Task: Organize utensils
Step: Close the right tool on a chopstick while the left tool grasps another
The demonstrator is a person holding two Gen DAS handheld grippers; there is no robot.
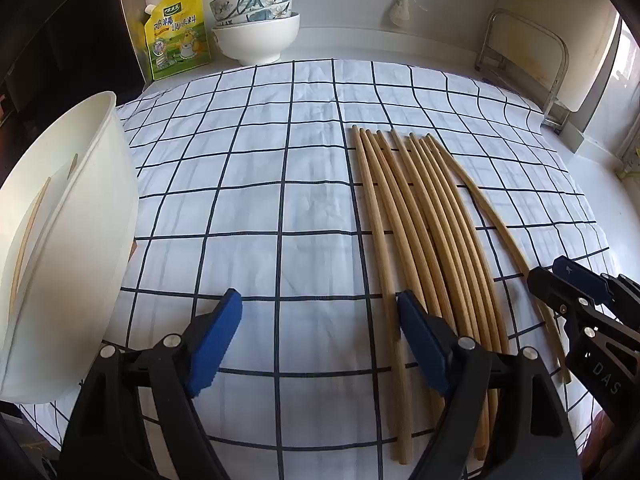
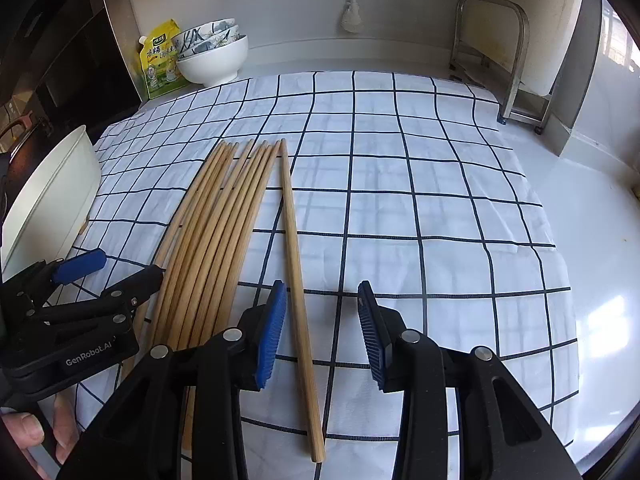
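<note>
Both grippers (left (image 1: 320,316), right (image 2: 322,312)) hang released above the chopsticks (image 2: 224,232).

chopsticks (image 2: 224,236) on cloth (image 2: 400,208) | container (image 1: 60,240) left | bowls (image 1: 256,24) – pouch (image 1: 176,36) behind

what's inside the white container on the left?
In the left wrist view, the white container holds at least two chopsticks leaning against its inner wall. Its bottom is hidden by its own wall, so any more cannot be seen.
</note>
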